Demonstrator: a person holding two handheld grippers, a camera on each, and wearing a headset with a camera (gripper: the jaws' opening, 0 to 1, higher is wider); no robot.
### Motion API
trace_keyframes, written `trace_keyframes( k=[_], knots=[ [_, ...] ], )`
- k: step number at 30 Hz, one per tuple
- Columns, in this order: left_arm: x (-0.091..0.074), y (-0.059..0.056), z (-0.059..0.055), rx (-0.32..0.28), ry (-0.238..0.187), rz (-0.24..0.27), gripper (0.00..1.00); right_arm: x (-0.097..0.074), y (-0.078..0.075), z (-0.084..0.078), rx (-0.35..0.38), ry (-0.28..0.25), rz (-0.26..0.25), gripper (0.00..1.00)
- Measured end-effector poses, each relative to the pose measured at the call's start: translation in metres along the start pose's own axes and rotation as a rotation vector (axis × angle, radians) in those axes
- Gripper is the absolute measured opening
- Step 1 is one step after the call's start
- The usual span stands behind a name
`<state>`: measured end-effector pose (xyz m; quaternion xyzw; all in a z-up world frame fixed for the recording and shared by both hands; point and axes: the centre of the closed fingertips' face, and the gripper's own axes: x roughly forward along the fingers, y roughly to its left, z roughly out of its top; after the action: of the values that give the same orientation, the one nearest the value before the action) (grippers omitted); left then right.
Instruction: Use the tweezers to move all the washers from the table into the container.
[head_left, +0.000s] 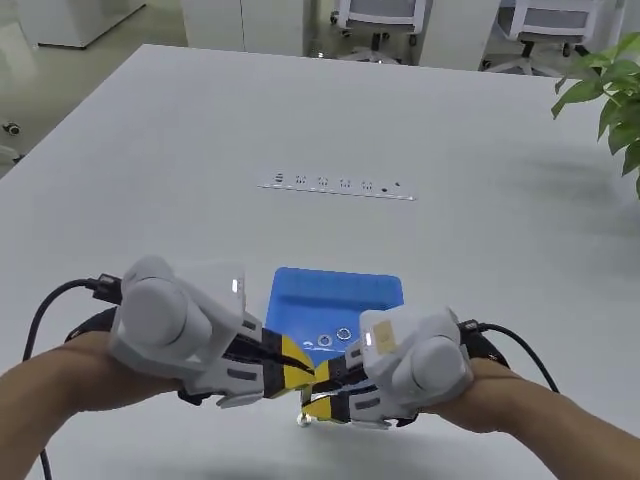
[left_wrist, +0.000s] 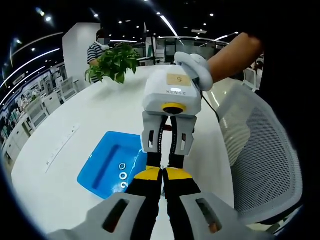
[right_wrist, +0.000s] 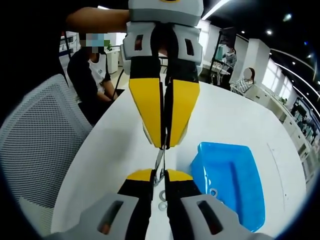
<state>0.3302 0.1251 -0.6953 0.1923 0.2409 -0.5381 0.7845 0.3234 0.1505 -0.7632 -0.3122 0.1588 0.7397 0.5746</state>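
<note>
Where ring-shaped metal washers (head_left: 343, 334) lie, the rectangular blue container (head_left: 340, 290) is smooth.

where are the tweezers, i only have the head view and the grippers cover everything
observer: In the right gripper view the thin metal tweezers stick out of the left gripper, whose yellow fingers are shut on them.
operator: does the right one have them too
observer: Their other end sits between the fingers of the right gripper. I cannot tell whether those fingers pinch it.
operator: any washers on the table
observer: Two small silver washers lie on the white table right by those fingers. They are beside the blue plastic container, not in it.
</note>
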Motion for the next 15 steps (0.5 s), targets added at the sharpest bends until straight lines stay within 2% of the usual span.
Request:
trace_keyframes(
  k=[15],
  knots=[
    [-0.0007, -0.0023, -0.0006, -0.003, 0.016, 0.003, 0.06, -0.0004, 0.0022, 0.0007, 0.024, 0.004, 0.008, 0.08]
  ],
)
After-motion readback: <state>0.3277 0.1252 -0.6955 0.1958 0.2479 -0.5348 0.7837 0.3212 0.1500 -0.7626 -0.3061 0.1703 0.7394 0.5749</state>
